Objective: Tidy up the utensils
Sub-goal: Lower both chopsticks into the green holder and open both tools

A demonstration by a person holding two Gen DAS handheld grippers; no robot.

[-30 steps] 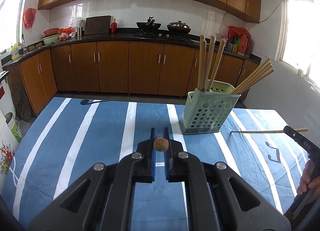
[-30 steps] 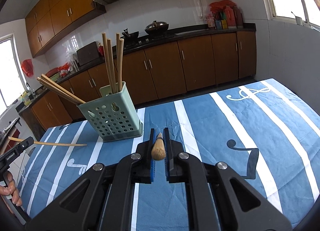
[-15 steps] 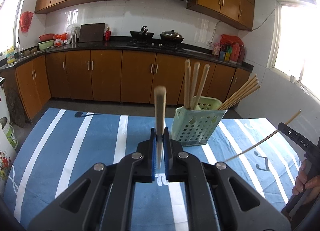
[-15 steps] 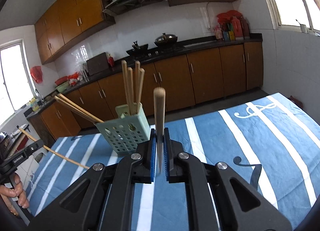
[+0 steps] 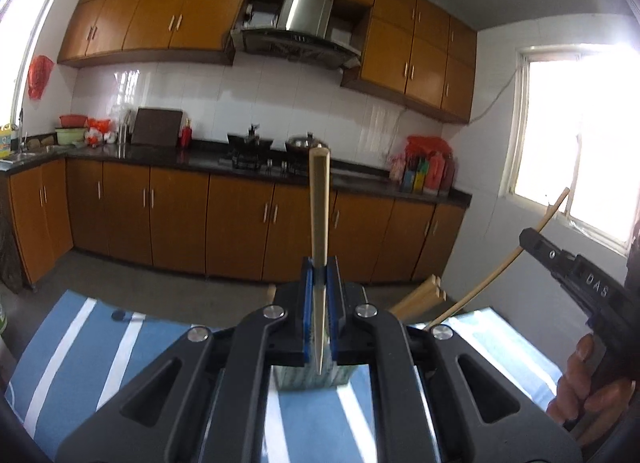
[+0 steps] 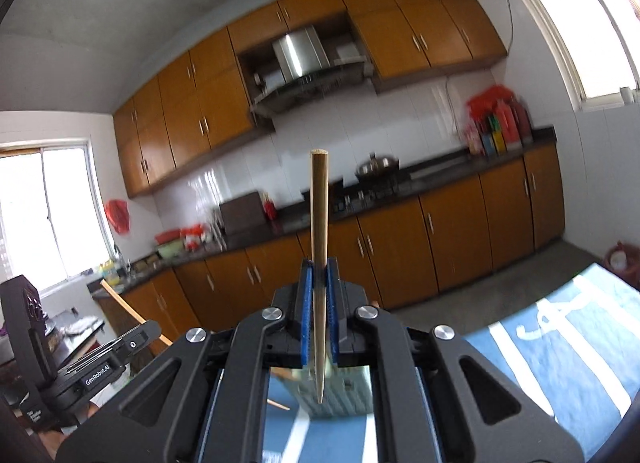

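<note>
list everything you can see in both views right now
tapered wooden chopstick: one, tan, upright in left gripper
second wooden chopstick: one, tan, upright in right gripper
pale green perforated plastic holder: one, below the grippers, mostly hidden
blue cloth with white stripes: one, on table
wooden cabinets: brown, along wall
steel range hood: one, above stove
left gripper: black, blue pads, shut
right gripper: black, shut
hand: one, right edge

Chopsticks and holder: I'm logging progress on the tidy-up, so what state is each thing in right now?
Left gripper: shut on a chopstick.
Left chopstick: clamped upright, thick end up, tip down.
Right gripper: shut on a chopstick.
Right chopstick: clamped upright, thick end up.
Green holder: on the striped cloth, mostly hidden below the fingers.
</note>
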